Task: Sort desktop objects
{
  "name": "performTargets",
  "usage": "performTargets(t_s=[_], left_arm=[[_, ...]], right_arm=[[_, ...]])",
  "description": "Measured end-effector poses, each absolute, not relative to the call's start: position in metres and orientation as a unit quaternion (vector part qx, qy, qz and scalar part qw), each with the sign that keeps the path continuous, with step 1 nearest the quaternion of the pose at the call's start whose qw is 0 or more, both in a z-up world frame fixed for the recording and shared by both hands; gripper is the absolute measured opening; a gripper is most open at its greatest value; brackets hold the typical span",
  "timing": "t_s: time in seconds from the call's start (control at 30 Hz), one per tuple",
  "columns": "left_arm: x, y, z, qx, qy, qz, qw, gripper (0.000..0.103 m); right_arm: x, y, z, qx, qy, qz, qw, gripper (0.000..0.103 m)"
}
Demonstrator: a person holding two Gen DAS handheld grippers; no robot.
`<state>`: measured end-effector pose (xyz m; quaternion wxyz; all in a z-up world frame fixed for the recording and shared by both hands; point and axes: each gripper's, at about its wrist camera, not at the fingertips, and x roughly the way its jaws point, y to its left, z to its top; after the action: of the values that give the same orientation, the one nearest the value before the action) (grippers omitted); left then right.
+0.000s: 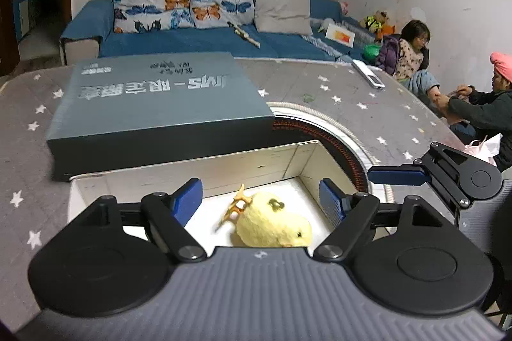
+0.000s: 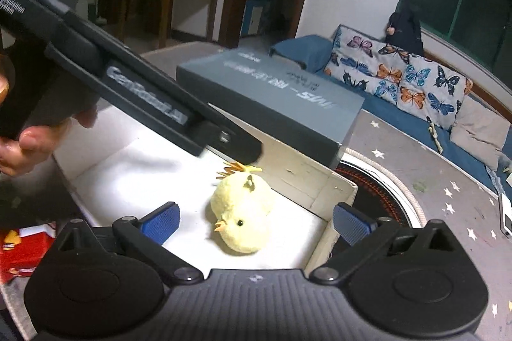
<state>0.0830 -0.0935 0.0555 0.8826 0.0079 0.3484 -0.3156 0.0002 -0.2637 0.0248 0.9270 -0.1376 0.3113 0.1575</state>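
Observation:
A yellow plush chick [image 1: 275,224] [image 2: 243,213] with orange feet lies on its side on the floor of a shallow white box [image 1: 192,163] [image 2: 300,181]. My left gripper [image 1: 260,202] hovers open over the box, its blue pads apart on either side of the chick and touching nothing. My right gripper [image 2: 256,222] is also open, at the box's near right corner, with the chick just ahead of it. The left tool's black body [image 2: 144,91] slants over the box, held by a hand [image 2: 25,142]. One blue finger [image 1: 396,175] of the right gripper shows at the right.
A grey box lid [image 1: 160,98] [image 2: 272,94] lies right behind the white box. A round dark inset [image 1: 336,142] sits in the starred grey tabletop. A white remote [image 1: 368,74] lies far right, a red packet [image 2: 19,248] near left. Two people [image 1: 412,53] sit beyond the right edge.

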Motion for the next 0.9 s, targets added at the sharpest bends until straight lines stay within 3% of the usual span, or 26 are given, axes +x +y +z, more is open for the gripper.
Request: performTargets(t_s=[0.27,0.73,0.9], left_arm=[[0.031,-0.073,0.071,0.016,0.323,-0.331,0.886,0.079],[-0.051,-0.063,0.049,0.052,0.343,-0.385,0.855,0.078],[-0.056,-0.072,0.031,0.062,0.368,-0.396,0.839,0.069]], right_arm=[[-0.048,-0.273,0.038,-0.124,0.278,0.176,0.936,0.103],[-0.118,-0.279,0.022,-0.104,0.341,0.203,0.912,0.103],[-0.137,-0.276,0.017,-0.099,0.349,0.204,0.909,0.103]])
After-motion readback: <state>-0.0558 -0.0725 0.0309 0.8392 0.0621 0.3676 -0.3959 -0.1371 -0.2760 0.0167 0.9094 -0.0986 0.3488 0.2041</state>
